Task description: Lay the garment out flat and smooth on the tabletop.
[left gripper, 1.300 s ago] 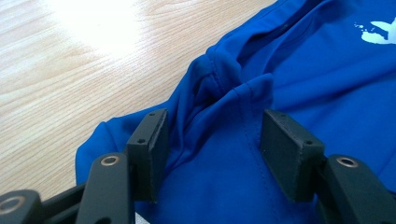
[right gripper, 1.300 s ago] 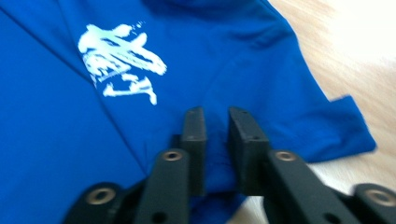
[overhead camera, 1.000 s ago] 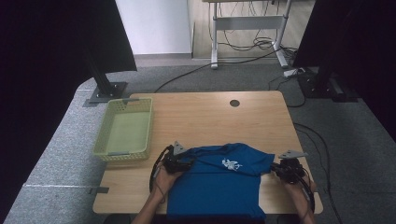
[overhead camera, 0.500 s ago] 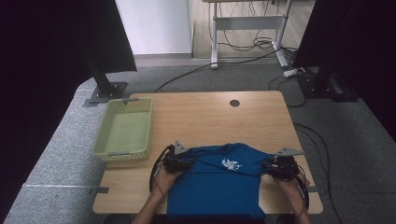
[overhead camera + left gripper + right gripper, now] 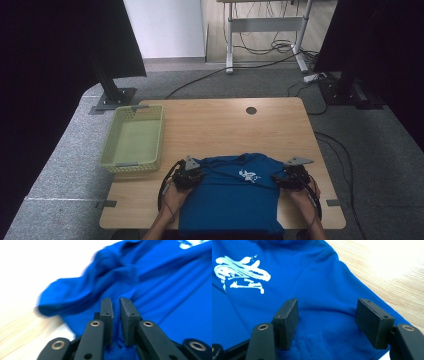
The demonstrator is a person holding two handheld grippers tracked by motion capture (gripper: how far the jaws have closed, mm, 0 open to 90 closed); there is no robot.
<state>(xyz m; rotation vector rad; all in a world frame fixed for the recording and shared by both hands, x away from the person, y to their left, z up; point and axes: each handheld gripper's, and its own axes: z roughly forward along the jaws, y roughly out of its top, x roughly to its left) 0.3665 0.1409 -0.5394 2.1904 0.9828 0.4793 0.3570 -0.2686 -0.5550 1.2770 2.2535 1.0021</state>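
1. In the lower middle of the high view, a blue shirt (image 5: 232,197) with a white print lies flat on a wooden tabletop (image 5: 220,125), its lower part hanging over the near edge at the bottom of the frame.
2. At the shirt's left edge, our left hand-held gripper (image 5: 189,176) has just been closing. In the left gripper view its jaws are clenched on a fold of the blue fabric (image 5: 140,277), near a bunched sleeve in the upper left.
3. At the shirt's right edge, our right hand-held gripper (image 5: 289,178) has just been opening. In the right gripper view its jaws stand released over the cloth near a stitched seam; the pads do not press it.
4. A pale green basket (image 5: 134,140) sits at the left of the tabletop, apart from the shirt.
5. The step in hand looks like taking both sides to fold or lift. To do it well, we should seat the right jaws over the edge, pinch one layer firmly, then move both hands evenly so the cloth stays taut.
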